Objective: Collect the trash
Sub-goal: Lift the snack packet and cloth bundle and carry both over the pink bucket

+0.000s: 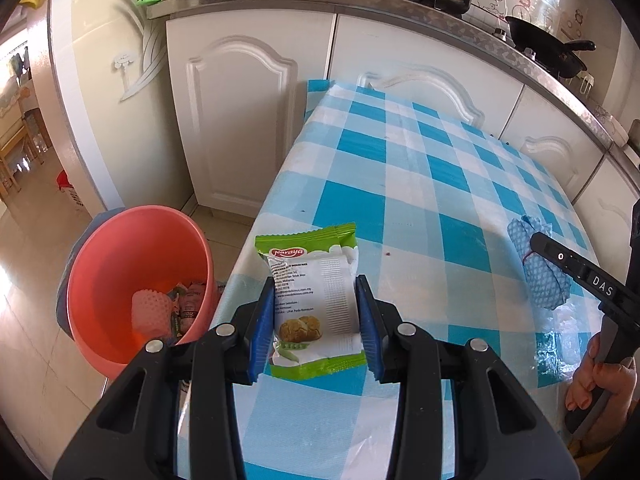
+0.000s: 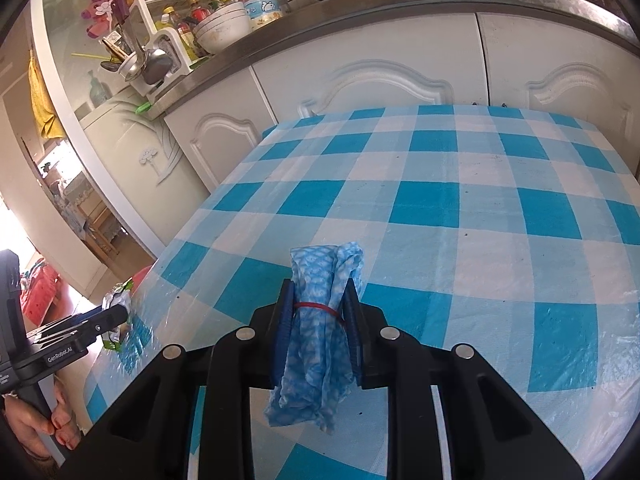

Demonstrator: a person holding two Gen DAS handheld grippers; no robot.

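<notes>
Wrapper (image 1: 310, 300), green and white snack pack, sits clamped between the blue pads of my left hand-held gripper (image 1: 311, 322), held up over the left edge of the tabletop (image 1: 400, 168). Pads press both long sides, pack stands roughly upright and slightly crumpled. Cloth (image 2: 320, 336), a blue patterned wad tied with a red rubber band (image 2: 316, 307), is squeezed tight in my right hand-held gripper (image 2: 318, 334), jaws fully closed on it, over the near part of the checked tabletop. So both grippers are loaded, nothing loose left on the cloth-covered tabletop that I can see.

Bin (image 1: 136, 288), a pink bucket, stands on the floor just beside the tabletop's left edge, below and left of the wrapper. It already holds some trash, a pale foam net and a few wrappers at the bottom.

Step in hand, my read: carry phase, both items picked, drop not yet done. Wrapper is nearer the bin, so it likely goes first.

Next move calls for swinging the left gripper out past the edge until the wrapper is over the bin mouth, then opening. Pack is light and may cling to a pad or flutter, so release low. Right gripper needs to cross further left; watch the two grippers don't collide over the bin.
</notes>
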